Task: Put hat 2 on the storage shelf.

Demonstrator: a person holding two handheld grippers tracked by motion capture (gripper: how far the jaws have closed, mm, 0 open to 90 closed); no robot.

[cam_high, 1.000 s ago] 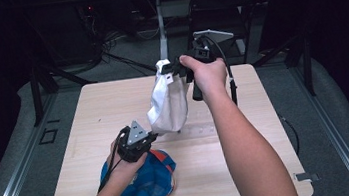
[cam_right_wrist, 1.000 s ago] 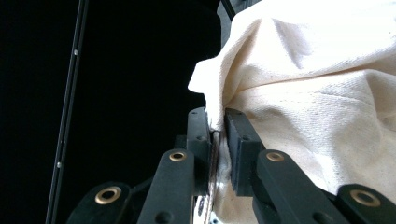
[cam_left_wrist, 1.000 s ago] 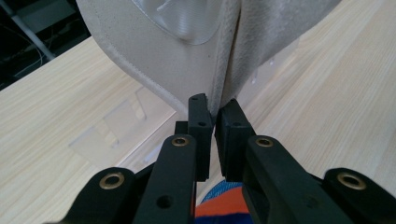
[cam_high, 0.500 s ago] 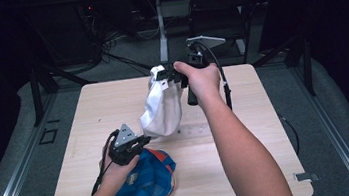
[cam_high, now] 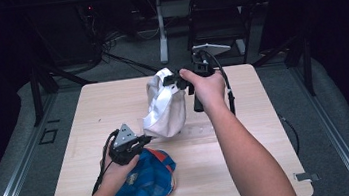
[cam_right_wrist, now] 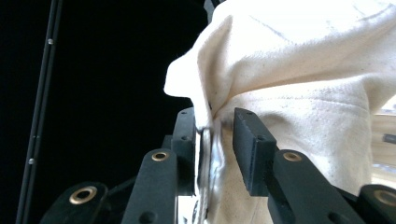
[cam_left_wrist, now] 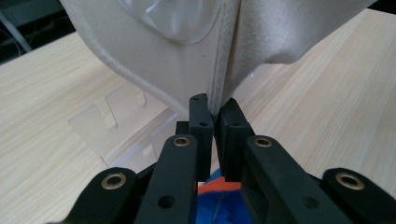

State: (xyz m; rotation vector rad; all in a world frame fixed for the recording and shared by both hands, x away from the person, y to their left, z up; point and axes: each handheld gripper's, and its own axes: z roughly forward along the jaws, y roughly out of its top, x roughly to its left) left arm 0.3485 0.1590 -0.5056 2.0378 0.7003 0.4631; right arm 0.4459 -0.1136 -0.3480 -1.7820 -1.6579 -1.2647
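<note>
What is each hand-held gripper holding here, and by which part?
The left hand-held gripper pinches the cream cap by its lower edge seam. The right hand-held gripper's jaws have just been opening: the cap's top edge sits between them, no longer clamped.

One cream cap, one blue cap, one clear stand, two grippers.

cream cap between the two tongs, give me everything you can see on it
The cream cap looks like soft canvas-type cloth with stitched seams and a glossy clear liner inside. It hangs upright over the wooden table, crown crumpled. The left tongs are shut on its lower edge at a seam. The right tongs sit at its top edge; their jaws have just been opening, and the cloth fold lies against one jaw with a gap to the other. Whether its bottom rests on the table I cannot tell.
</note>
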